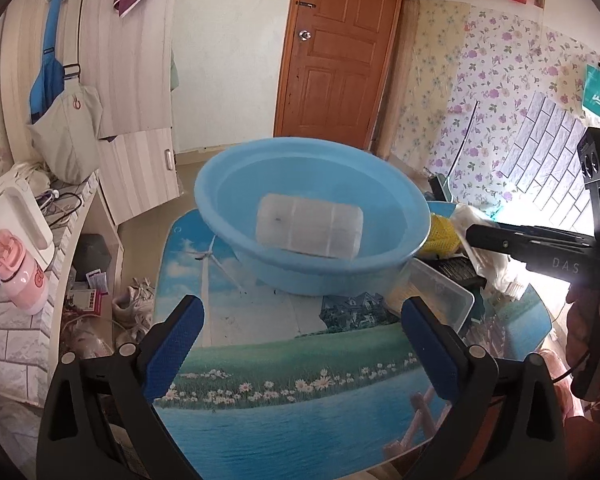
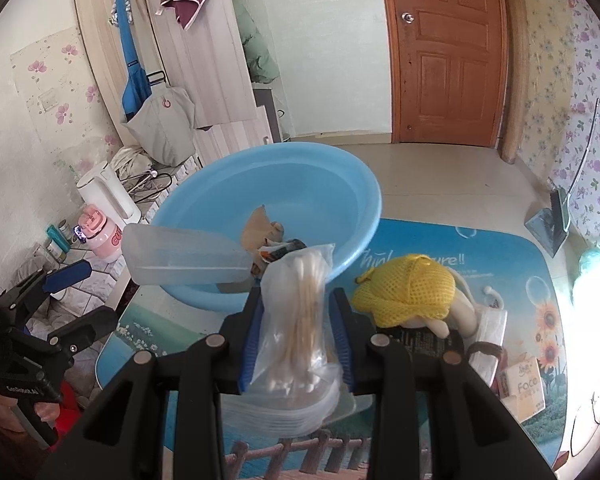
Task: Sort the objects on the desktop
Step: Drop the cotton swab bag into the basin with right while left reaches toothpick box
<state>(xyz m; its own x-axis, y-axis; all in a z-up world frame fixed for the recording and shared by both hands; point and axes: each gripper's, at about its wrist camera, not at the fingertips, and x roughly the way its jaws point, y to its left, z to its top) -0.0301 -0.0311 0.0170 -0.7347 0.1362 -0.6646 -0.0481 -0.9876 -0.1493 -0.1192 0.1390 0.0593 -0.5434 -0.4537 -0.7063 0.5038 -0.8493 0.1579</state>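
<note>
A light blue basin [image 1: 312,216] stands on the table; it also shows in the right wrist view [image 2: 284,184]. A clear plastic container [image 1: 310,226] is over the basin, blurred, and appears in the right wrist view [image 2: 184,258] above the basin's near rim. Small items [image 2: 268,240] lie inside the basin. My left gripper [image 1: 304,344] is open and empty in front of the basin. My right gripper [image 2: 298,320] is shut on a clear bag of cotton swabs [image 2: 304,312], held just right of the basin.
A yellow mesh bag [image 2: 408,294], a black packet [image 2: 424,338], a tissue pack [image 2: 524,388] and a clear box [image 1: 440,296] lie on the picture-printed tabletop [image 1: 300,400]. A side counter [image 1: 16,320] holds a white kettle [image 1: 16,216] and pink bottle [image 1: 20,272].
</note>
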